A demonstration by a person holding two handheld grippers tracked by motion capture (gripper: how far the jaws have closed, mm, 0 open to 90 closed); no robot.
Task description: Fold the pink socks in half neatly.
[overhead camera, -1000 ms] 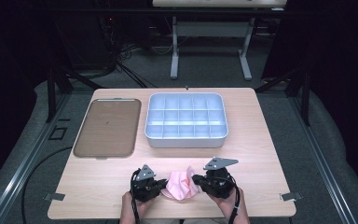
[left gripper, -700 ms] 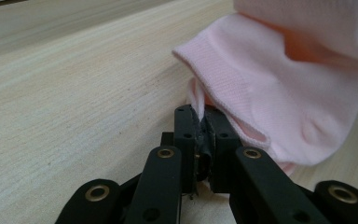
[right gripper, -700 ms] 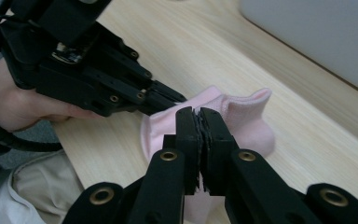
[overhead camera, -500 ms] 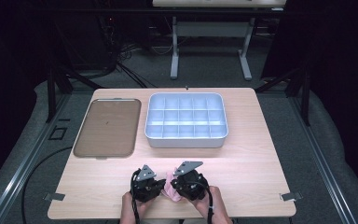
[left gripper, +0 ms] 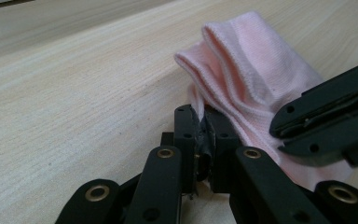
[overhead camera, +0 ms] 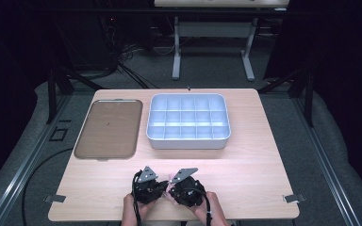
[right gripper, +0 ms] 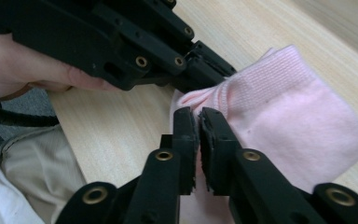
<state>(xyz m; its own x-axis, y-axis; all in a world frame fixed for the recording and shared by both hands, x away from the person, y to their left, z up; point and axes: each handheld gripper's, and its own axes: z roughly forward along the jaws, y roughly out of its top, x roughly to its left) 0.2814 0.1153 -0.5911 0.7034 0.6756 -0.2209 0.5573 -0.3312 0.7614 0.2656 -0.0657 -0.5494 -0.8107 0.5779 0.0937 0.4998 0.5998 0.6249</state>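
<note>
Pale wood table point(overhead camera: 264, 155), set on grey floor point(overhead camera: 330, 141) in a dark room; legs of a second table point(overhead camera: 212, 42) beyond the far edge, cables point(overhead camera: 122, 66) on the floor behind the left corner. Bits of tape point(overhead camera: 290, 198) at the two near corners.

On the top, one of each: brown tray point(overhead camera: 106, 128) at far left, flat and bare; pale blue box point(overhead camera: 188, 121) just beside it at centre, split into fifteen cells in three rows of five.

One pink sock point(left gripper: 256, 79), folded, flat on the wood at the near edge, between the two grippers; barely glimpsed from the high view point(overhead camera: 170, 184), plain in both gripper views point(right gripper: 289, 116).

Two grippers, one per hand. Left gripper point(left gripper: 201, 135) low over the wood, jaws pinched narrow on a thin edge of the sock, cloth caught between the pads. Right gripper point(right gripper: 198, 135) close beside it from the other side, jaws nearly together on the fold's edge after just easing a little apart; a narrow gap between the pads, a sliver of fabric at the tips. From above, left gripper point(overhead camera: 156, 187) and right gripper point(overhead camera: 178, 189) almost touching, two hands point(overhead camera: 207, 207) behind them.
</note>
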